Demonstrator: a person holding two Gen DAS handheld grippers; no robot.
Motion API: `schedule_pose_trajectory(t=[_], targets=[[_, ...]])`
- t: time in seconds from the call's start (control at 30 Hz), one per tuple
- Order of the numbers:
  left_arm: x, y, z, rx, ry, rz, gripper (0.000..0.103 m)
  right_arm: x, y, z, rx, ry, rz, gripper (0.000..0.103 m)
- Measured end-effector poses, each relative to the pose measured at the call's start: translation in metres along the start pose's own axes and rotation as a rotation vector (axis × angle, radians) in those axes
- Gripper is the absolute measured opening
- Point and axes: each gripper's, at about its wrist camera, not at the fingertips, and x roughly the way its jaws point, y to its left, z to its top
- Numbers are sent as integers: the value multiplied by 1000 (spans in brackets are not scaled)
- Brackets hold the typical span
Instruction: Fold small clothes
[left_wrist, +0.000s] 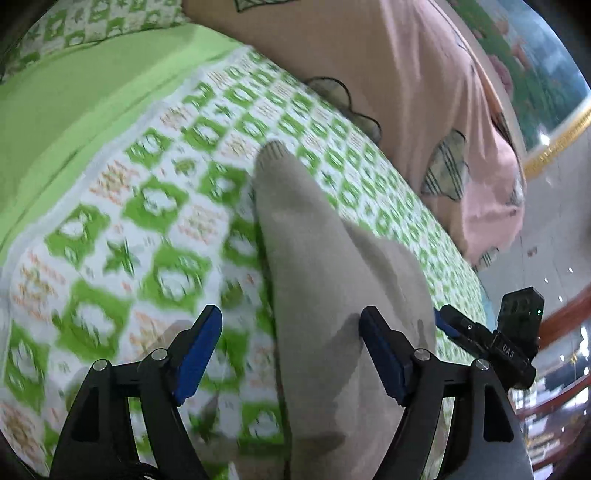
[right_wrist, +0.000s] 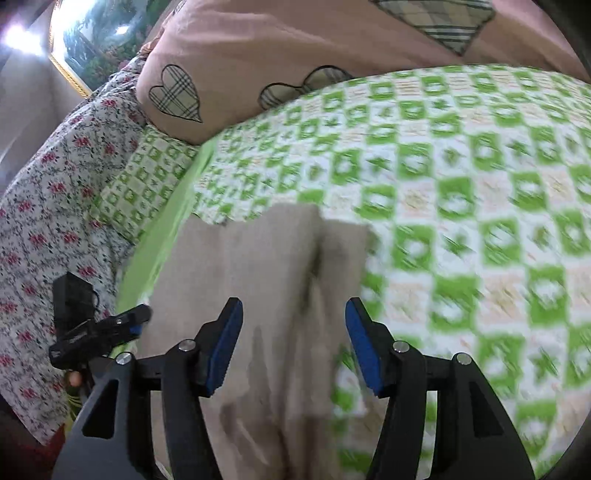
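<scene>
A small beige garment (left_wrist: 332, 288) is laid flat on the green-and-white checked quilt (left_wrist: 155, 206), below the pink pillow (left_wrist: 424, 103), presumably so that it can be folded on a soft, level surface. The left gripper (left_wrist: 291, 350) is held wide open above its near edge, nothing clamped; its right finger overlaps the cloth. The right gripper (right_wrist: 293, 339) is likewise held parted over the garment (right_wrist: 258, 266), nothing gripped, seemingly ready for a fresh grasp.
</scene>
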Motion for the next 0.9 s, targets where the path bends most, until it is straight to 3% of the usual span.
schedule_pose_trajectory(t=[0.03,0.07,0.1,0.17,0.23,0.3,0.37,0.43,0.53,0.7,0.9], targets=[[5,-1,5,-10,-4,9,78,10,2,4,9,7,18,56],[8,-1,9,-13,-7,16,78,21,2,7,20,22,32,38],[10,-3,12,-8,-7,32,77,31,2,11,26,45,23,11],[17,-11,20,23,-7,74,75,24,6,16,12,16,21,9],[23,-20,26,71,-9,109,69,0,10,18,-23,-56,34,8],[35,-29,32,112,-6,152,61,-13,11,18,-49,-72,-2,8],[51,-40,36,165,-8,215,50,-6,3,17,-48,-37,-39,8],[68,-49,37,226,-7,314,48,12,-9,14,-39,12,-87,8],[73,-53,36,255,2,357,47,26,-23,7,17,33,-72,10],[26,-61,15,276,-34,318,48,-9,-26,-3,69,-20,-67,31],[-48,-69,-75,339,-31,204,54,-61,-13,-45,51,-47,-27,40]])
